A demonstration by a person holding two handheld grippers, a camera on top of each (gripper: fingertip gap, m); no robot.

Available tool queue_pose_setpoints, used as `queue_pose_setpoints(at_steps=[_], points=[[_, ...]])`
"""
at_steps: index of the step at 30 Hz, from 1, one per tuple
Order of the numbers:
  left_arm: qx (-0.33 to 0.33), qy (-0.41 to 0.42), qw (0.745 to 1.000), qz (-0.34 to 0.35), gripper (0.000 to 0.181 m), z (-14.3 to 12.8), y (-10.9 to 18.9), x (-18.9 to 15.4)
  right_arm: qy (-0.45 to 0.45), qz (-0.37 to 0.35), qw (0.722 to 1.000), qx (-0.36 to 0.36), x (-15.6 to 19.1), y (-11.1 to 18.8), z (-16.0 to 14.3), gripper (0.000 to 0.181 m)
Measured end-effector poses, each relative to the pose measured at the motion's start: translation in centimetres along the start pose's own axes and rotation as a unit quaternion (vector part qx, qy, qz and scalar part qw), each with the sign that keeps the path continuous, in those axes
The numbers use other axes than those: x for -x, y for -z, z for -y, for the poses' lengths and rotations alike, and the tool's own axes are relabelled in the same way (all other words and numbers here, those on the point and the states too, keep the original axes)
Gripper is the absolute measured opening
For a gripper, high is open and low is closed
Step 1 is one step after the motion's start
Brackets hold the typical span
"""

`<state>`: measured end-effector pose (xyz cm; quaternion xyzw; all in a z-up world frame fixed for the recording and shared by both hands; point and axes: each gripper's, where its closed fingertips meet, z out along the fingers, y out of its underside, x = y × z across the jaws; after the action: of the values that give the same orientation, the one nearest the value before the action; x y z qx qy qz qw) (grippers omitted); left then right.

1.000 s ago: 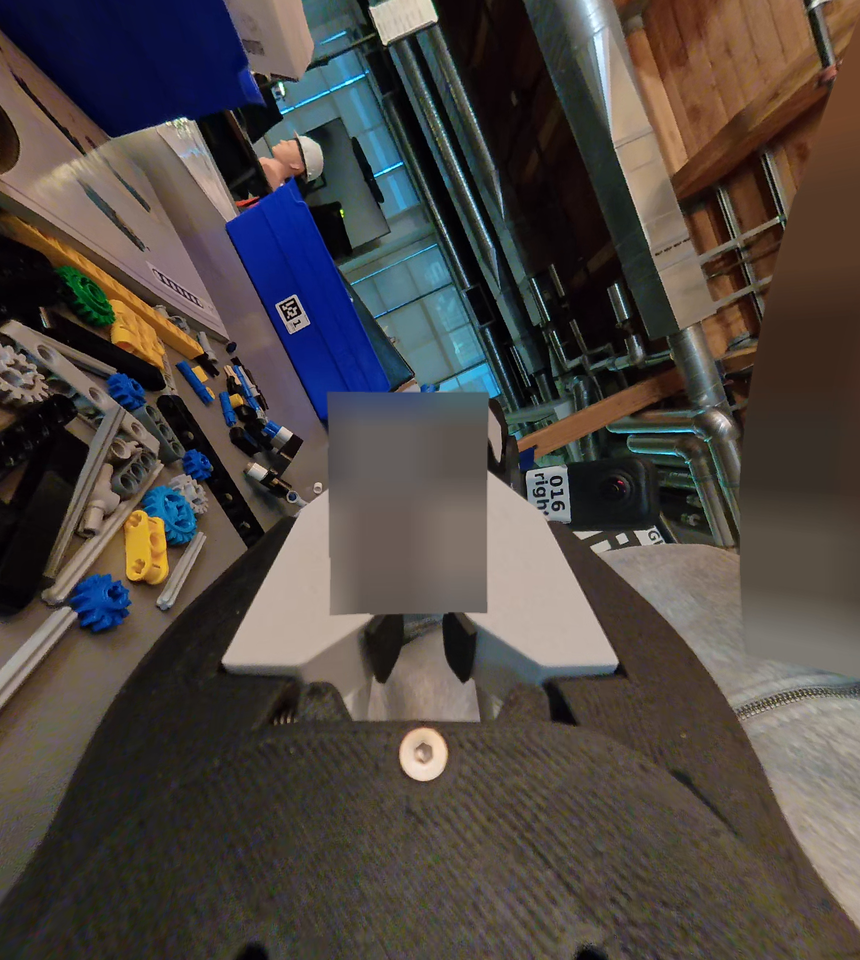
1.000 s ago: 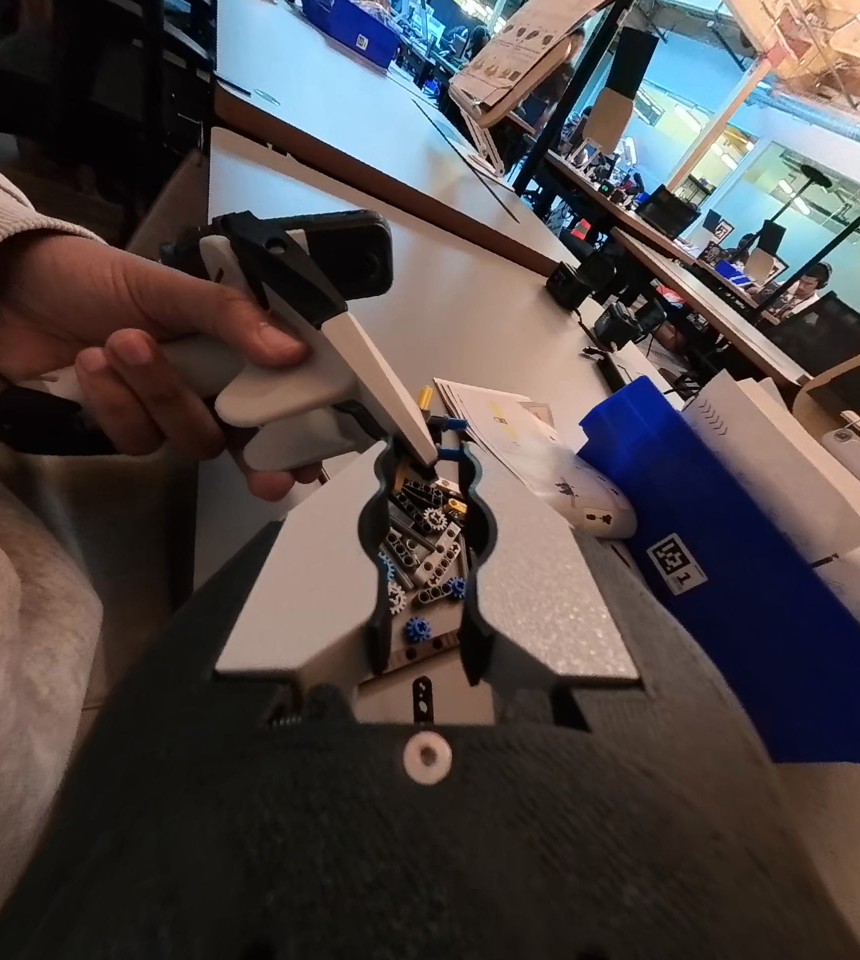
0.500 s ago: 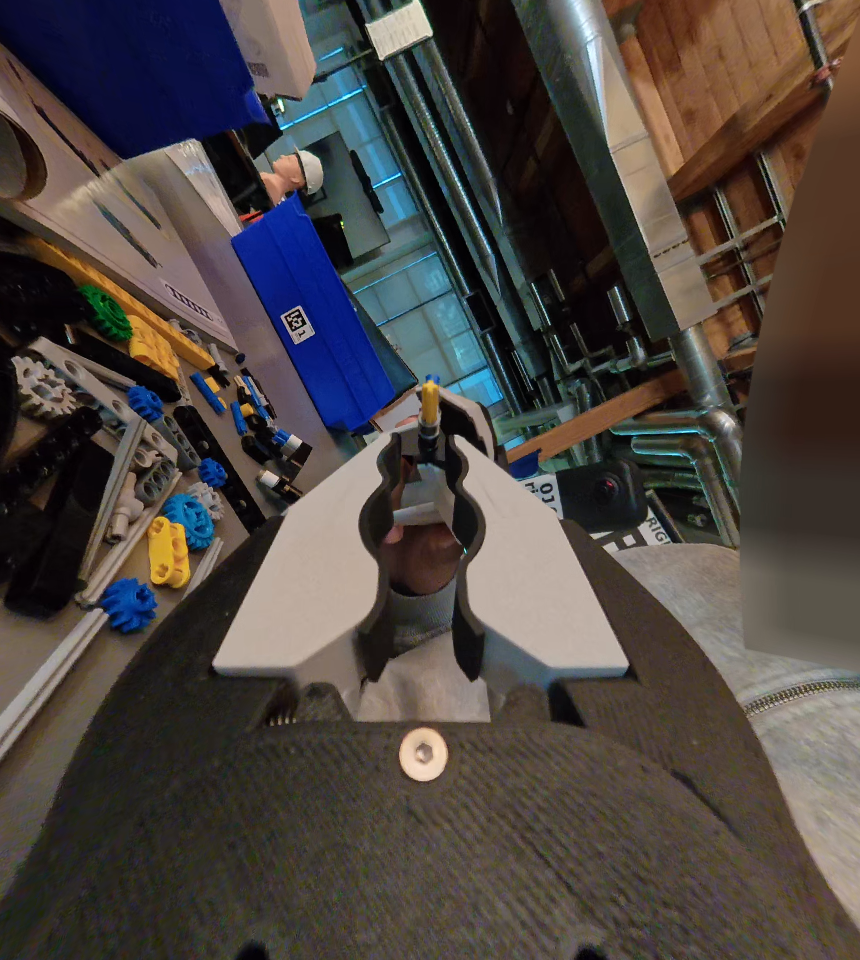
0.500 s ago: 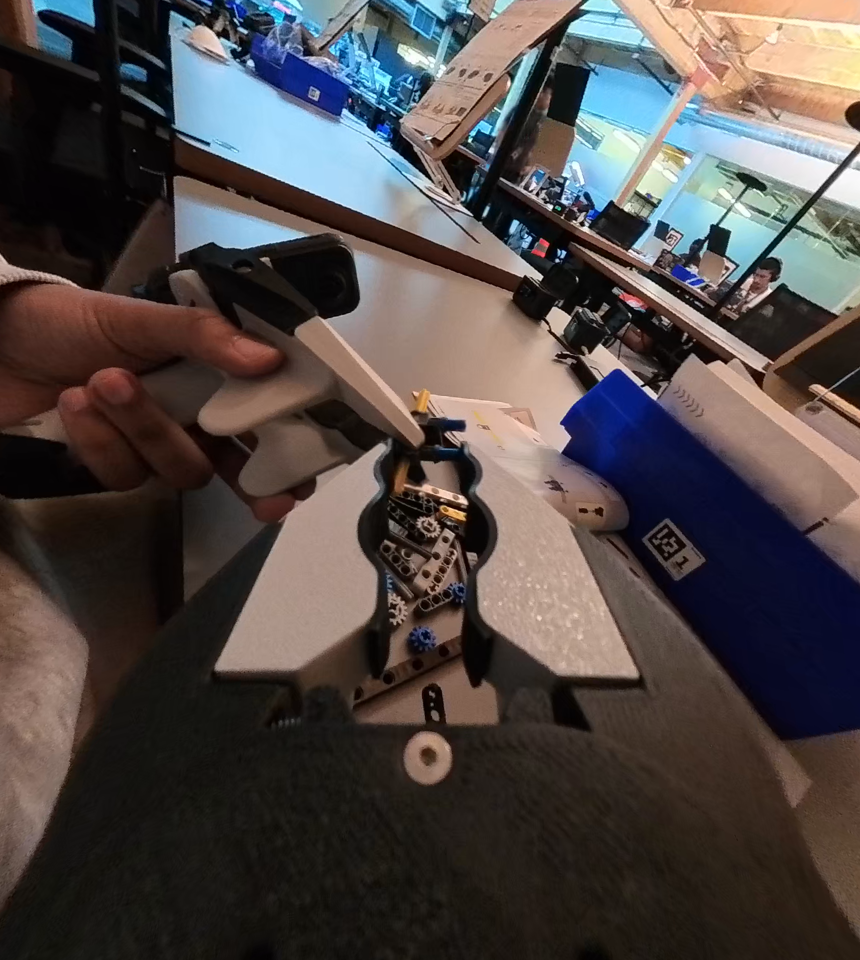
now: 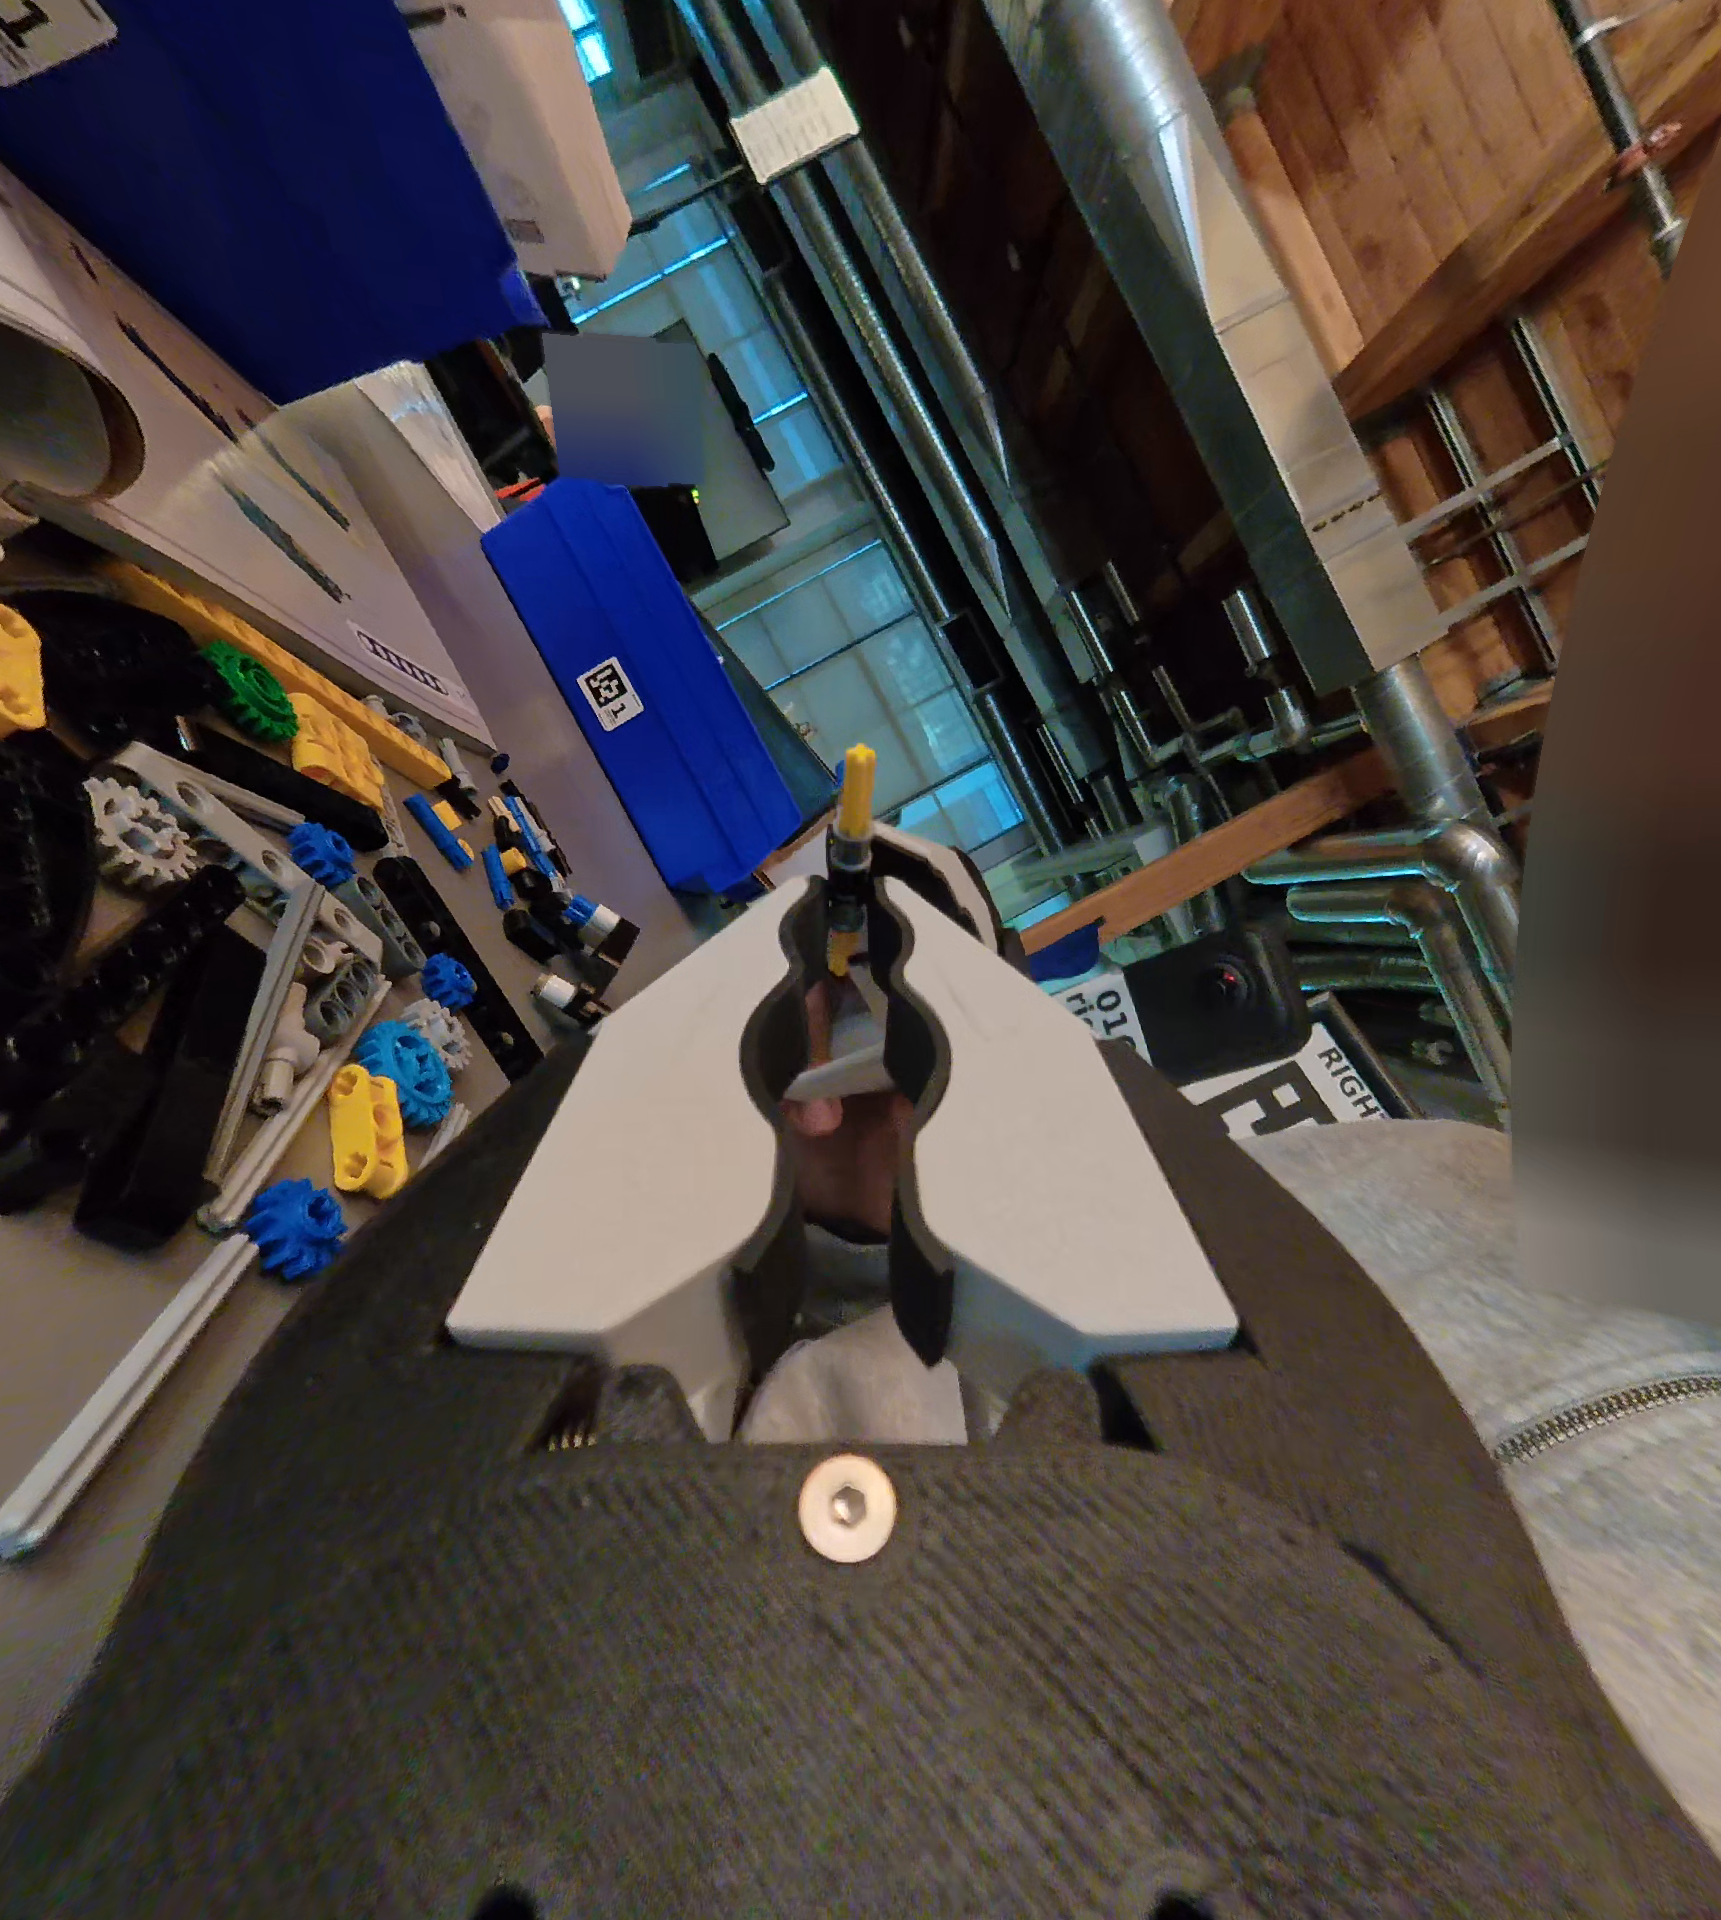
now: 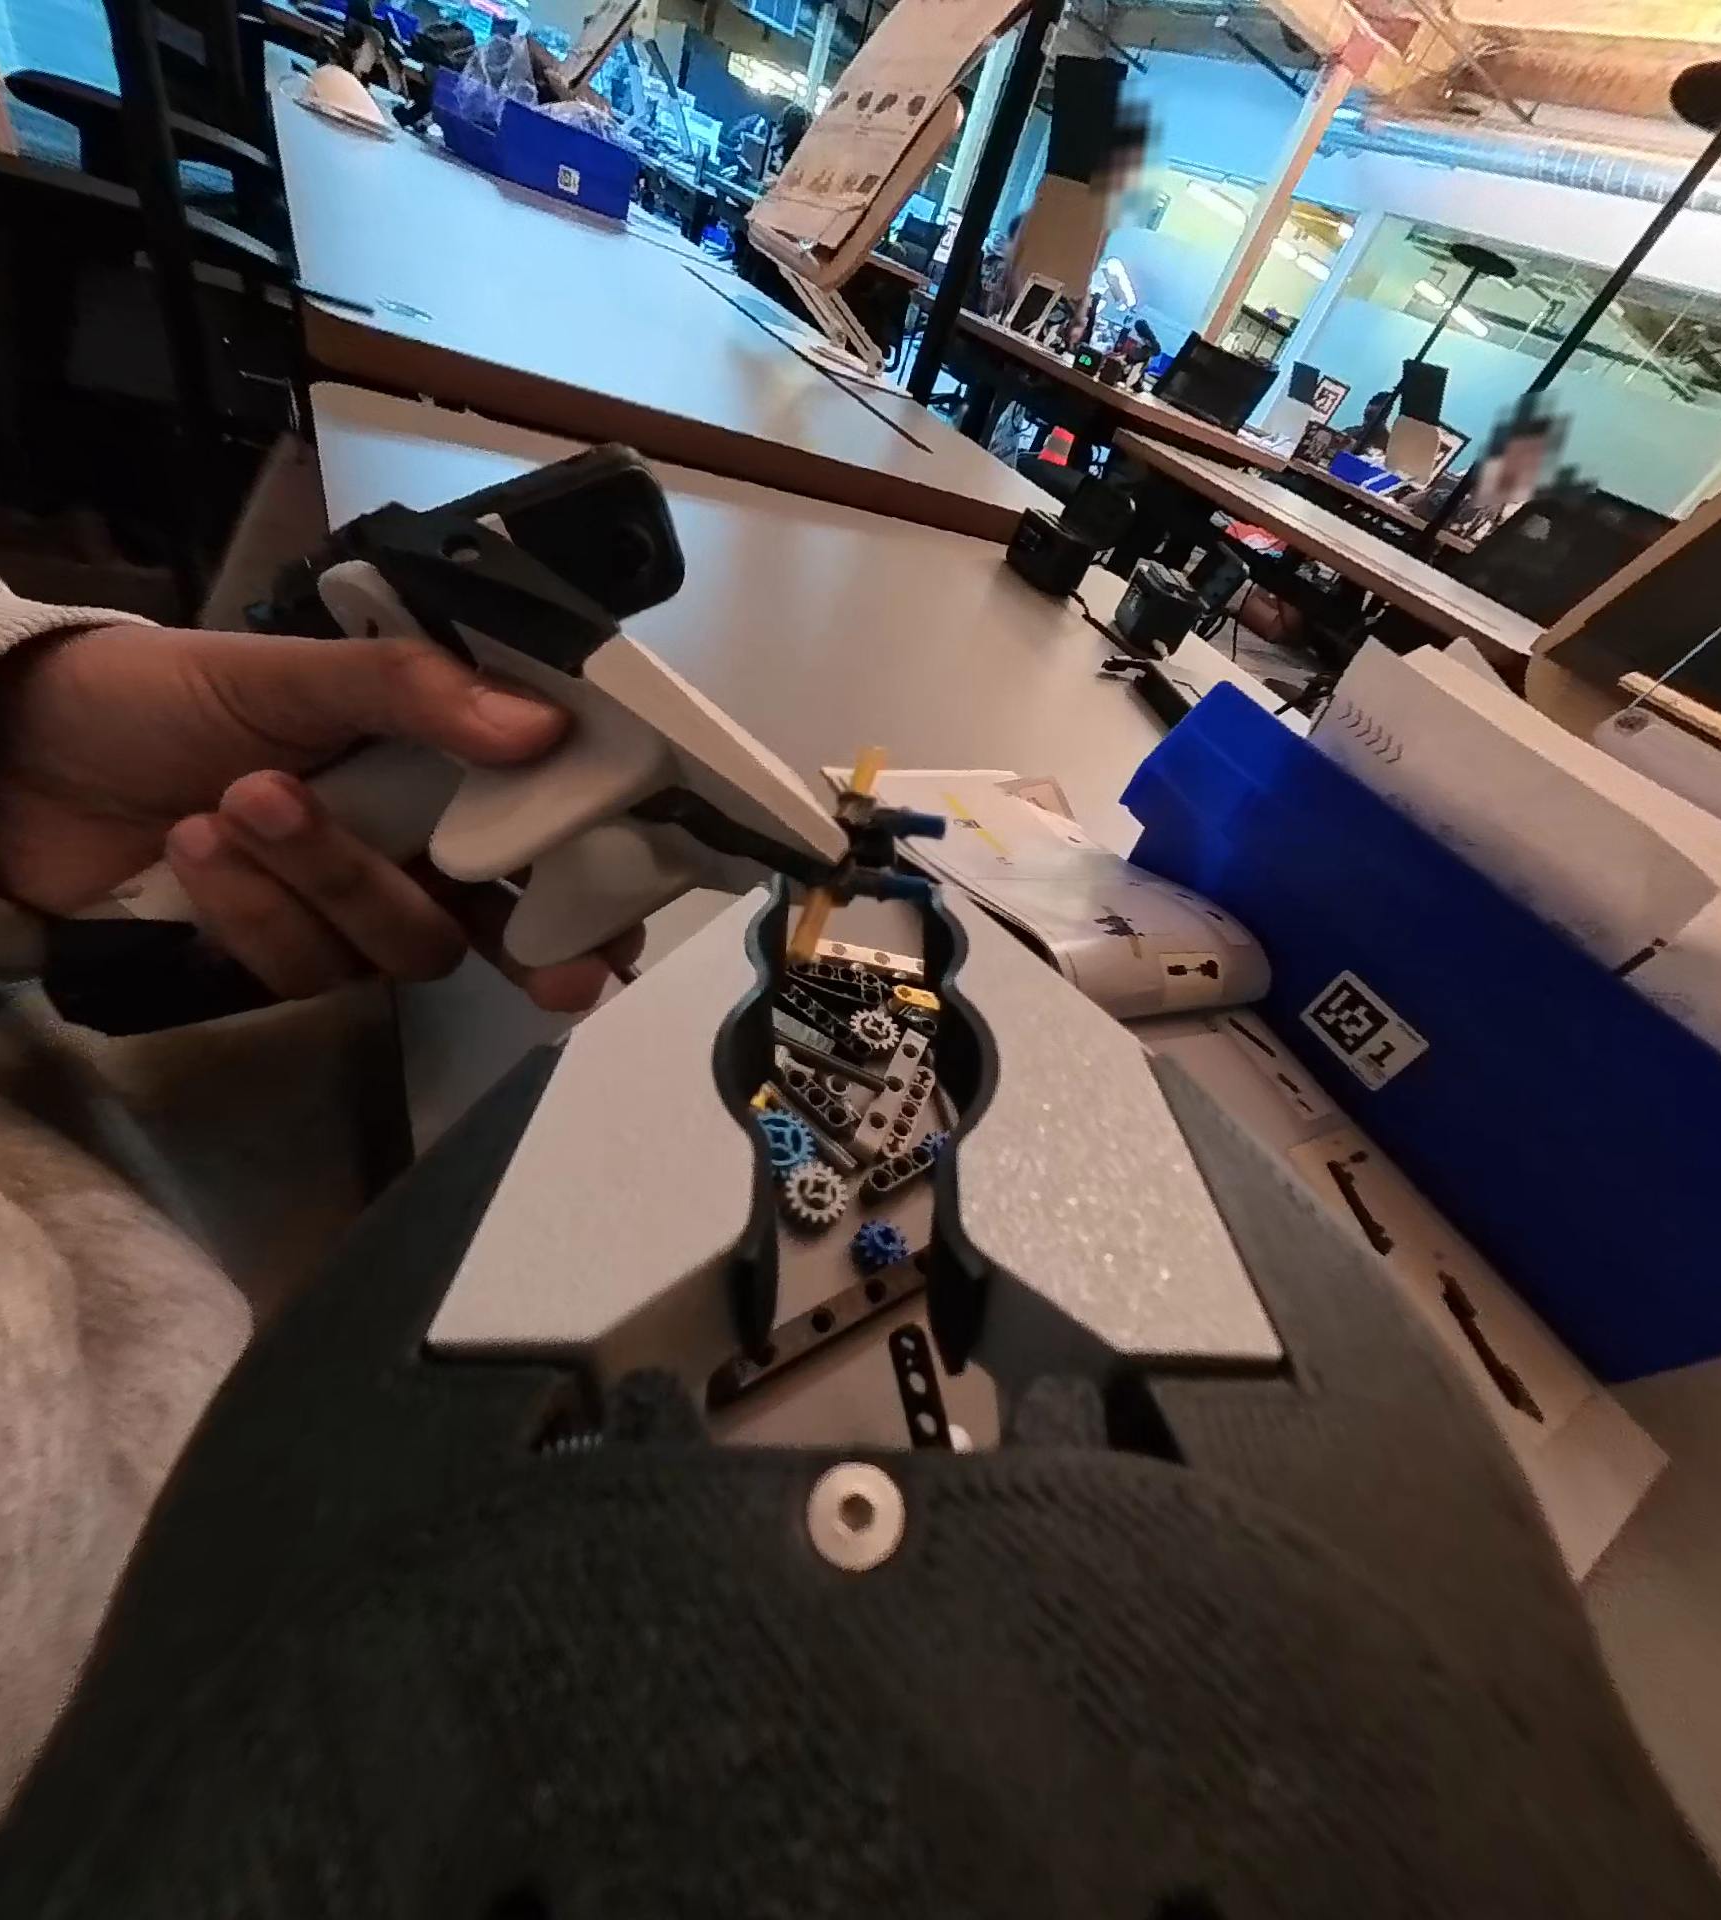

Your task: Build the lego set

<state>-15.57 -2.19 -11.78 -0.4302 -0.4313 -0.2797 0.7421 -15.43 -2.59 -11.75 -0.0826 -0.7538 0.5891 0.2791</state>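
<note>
A small assembly, a yellow axle (image 5: pixel 854 790) through a black connector with blue pins (image 6: pixel 910 827), is held in the air between both grippers. My left gripper (image 5: pixel 845 896) is shut on the axle's black connector; it also shows in the right wrist view (image 6: pixel 731 790), coming in from the left in a person's hand (image 6: pixel 243 769). My right gripper (image 6: pixel 854 891) is nearly shut around the lower blue pin and black piece of the same assembly. The yellow axle (image 6: pixel 868 771) sticks out above and below the tips.
Loose parts lie on the grey table: gears, black and grey beams, yellow connectors (image 5: pixel 212 935), also seen between my right fingers (image 6: pixel 840 1101). A blue bin (image 6: pixel 1458 1049) stands at the right with an instruction booklet (image 6: pixel 1043 873) in front. A second blue bin (image 5: pixel 627 686) stands farther off. My two grippers' fingertips are within a few centimetres of each other.
Both grippers have stayed together at the small assembly and tilted a little. In the left wrist view the yellow axle now shows above the fingertips.
</note>
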Motion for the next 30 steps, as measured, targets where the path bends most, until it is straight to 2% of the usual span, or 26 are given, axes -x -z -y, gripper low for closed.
queue_pose_setpoints(at_steps=[1, 8, 13, 17, 22, 26, 30], points=[[-0.002, -0.004, 1.000, 0.002, 0.006, 0.1, 0.0, 0.0, -0.003, -0.002, 1.000, -0.003, 0.1, 0.2, 0.1, 0.024], [-0.010, -0.025, 1.000, 0.011, 0.006, 0.4, 0.1, 0.0, -0.012, 0.008, 1.000, -0.001, 0.6, 0.7, -0.1, 0.024], [-0.001, -0.033, 0.999, 0.016, 0.006, 0.3, 0.0, 0.2, -0.051, 0.014, 0.998, -0.024, -0.2, 1.2, 0.2, 0.030], [0.013, -0.037, 0.999, 0.018, 0.006, -0.4, -0.3, 0.4, -0.108, 0.064, 0.991, -0.044, 0.3, 1.2, 0.2, 0.032], [0.025, -0.056, 0.998, 0.023, 0.006, -0.6, -0.4, 0.5, -0.148, 0.087, 0.984, -0.052, 0.1, 1.2, 0.0, 0.034], [0.034, -0.071, 0.997, 0.027, 0.006, -0.9, -0.6, 0.6, -0.155, 0.095, 0.982, -0.045, 0.2, 1.1, -0.3, 0.031], [0.026, -0.074, 0.997, 0.009, 0.006, -0.6, -0.5, 0.0, -0.160, 0.108, 0.980, -0.039, 0.1, 1.4, -0.2, 0.017]])
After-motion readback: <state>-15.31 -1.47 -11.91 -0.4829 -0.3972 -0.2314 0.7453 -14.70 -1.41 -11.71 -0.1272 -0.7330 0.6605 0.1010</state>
